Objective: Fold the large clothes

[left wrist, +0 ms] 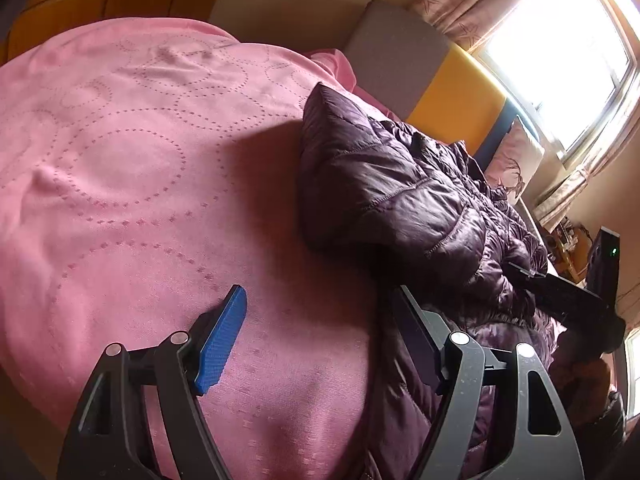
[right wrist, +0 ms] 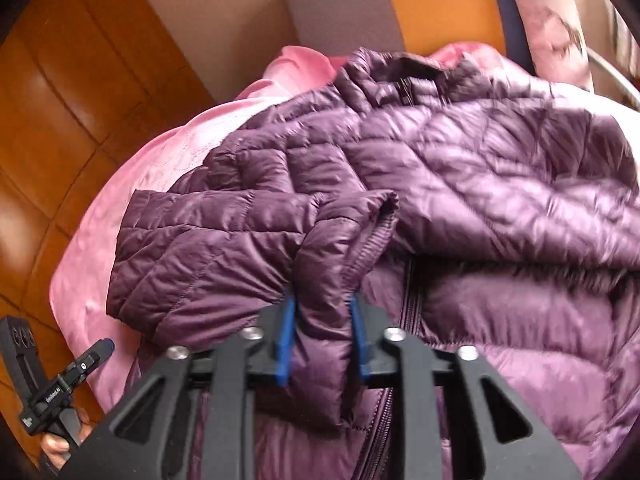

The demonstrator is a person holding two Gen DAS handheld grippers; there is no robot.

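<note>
Right gripper [right wrist: 322,334] pinches a fold of the purple puffer jacket [right wrist: 460,168], pads clamped on its sleeve cuff. The jacket sprawls across the pink bedspread [left wrist: 132,184]. Left gripper [left wrist: 316,344] gapes wide over the bedspread, holding nothing.

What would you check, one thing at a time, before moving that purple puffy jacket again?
1. Right gripper pinching the jacket: ok, a fold of the sleeve sits between its blue pads.
2. Left gripper free: ok, jaws wide, nothing between them.
3. Left gripper placed at the jacket's edge: cannot tell.
4. Pink bedspread not caught in either gripper: ok.
5. Zipper closed: cannot tell.
</note>
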